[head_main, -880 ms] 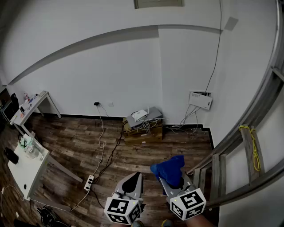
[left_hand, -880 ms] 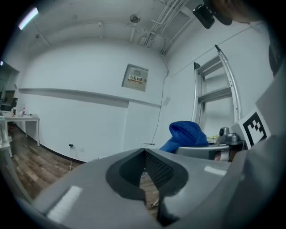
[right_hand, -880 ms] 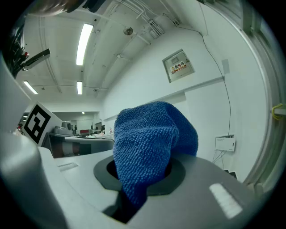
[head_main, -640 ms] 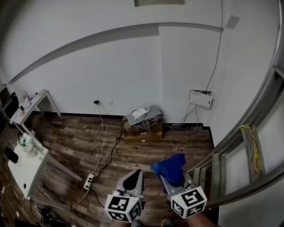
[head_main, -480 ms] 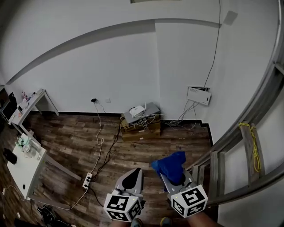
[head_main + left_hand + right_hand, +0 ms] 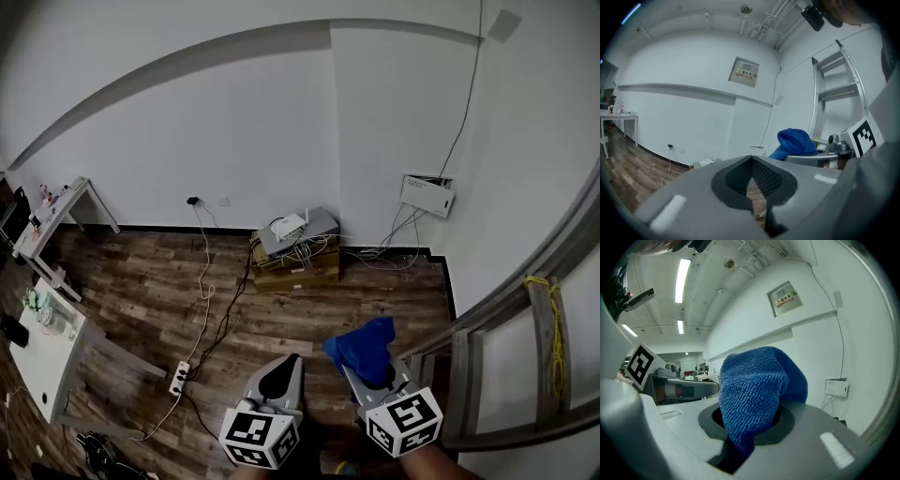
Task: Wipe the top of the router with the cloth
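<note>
Right gripper jaws pinch the blue cloth, bunched up ready for wiping. Left gripper jaws pressed together, empty. Router sits far, by the wall, well apart. Approach likely needed.

- Head view: high above the wooden floor, facing steeply down, with the left gripper and right gripper close at its bottom edge.
- Gripper views: each sits just behind its own jaws, roughly level; both share the wall box.

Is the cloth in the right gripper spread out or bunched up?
Bunched up: the cloth bulges in a rounded wad from the right gripper, jaws pinching it.
</note>
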Demonstrator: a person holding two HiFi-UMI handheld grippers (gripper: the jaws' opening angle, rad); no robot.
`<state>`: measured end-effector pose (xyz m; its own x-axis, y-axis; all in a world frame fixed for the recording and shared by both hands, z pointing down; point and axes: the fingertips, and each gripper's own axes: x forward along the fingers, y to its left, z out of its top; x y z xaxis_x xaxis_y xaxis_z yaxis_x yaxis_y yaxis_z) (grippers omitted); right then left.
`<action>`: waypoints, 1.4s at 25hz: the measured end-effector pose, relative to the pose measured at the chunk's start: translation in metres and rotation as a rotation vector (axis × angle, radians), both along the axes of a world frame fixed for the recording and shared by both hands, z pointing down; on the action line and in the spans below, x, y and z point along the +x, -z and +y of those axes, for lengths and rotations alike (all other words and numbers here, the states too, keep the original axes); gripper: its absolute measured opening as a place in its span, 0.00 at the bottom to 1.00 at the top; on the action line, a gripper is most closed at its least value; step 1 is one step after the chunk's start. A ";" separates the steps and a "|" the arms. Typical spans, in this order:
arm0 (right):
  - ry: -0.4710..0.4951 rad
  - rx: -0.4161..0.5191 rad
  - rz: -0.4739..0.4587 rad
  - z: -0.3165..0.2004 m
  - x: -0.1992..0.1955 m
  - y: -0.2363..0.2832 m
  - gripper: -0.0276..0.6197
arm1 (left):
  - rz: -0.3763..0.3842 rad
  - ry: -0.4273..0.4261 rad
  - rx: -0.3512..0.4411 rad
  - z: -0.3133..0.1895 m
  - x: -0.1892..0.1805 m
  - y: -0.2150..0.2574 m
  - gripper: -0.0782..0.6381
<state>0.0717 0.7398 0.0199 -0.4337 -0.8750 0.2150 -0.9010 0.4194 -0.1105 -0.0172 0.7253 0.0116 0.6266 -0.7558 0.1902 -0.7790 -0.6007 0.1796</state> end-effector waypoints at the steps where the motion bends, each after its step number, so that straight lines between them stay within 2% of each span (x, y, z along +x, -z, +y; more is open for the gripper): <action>1: 0.004 -0.003 0.001 -0.016 -0.003 -0.006 0.19 | 0.006 0.002 -0.004 -0.017 -0.004 -0.005 0.11; 5: 0.012 -0.023 0.017 -0.097 -0.027 -0.030 0.19 | 0.020 -0.004 -0.024 -0.103 -0.029 -0.030 0.11; 10: -0.040 -0.047 0.040 -0.254 -0.050 -0.042 0.20 | 0.051 -0.041 -0.047 -0.277 -0.052 -0.045 0.11; 14: -0.106 -0.095 -0.004 -0.384 -0.070 -0.035 0.20 | 0.019 -0.112 -0.065 -0.414 -0.065 -0.027 0.11; 17: -0.116 -0.116 0.005 -0.463 -0.075 -0.028 0.20 | 0.030 -0.139 -0.078 -0.491 -0.062 -0.016 0.11; 24: -0.057 -0.188 0.025 -0.590 -0.070 -0.061 0.20 | 0.006 -0.145 -0.144 -0.618 -0.045 -0.052 0.11; 31: 0.077 -0.261 -0.004 -0.707 -0.046 -0.146 0.20 | -0.076 -0.081 -0.214 -0.720 -0.012 -0.125 0.11; 35: 0.205 -0.301 0.025 -0.766 -0.050 -0.201 0.20 | -0.074 0.009 -0.273 -0.769 -0.002 -0.178 0.11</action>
<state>0.0218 -0.0257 0.2213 -0.5852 -0.6661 0.4626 -0.8053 0.5441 -0.2354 -0.0195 -0.0440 0.1891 0.5969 -0.6761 0.4320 -0.8012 -0.5308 0.2763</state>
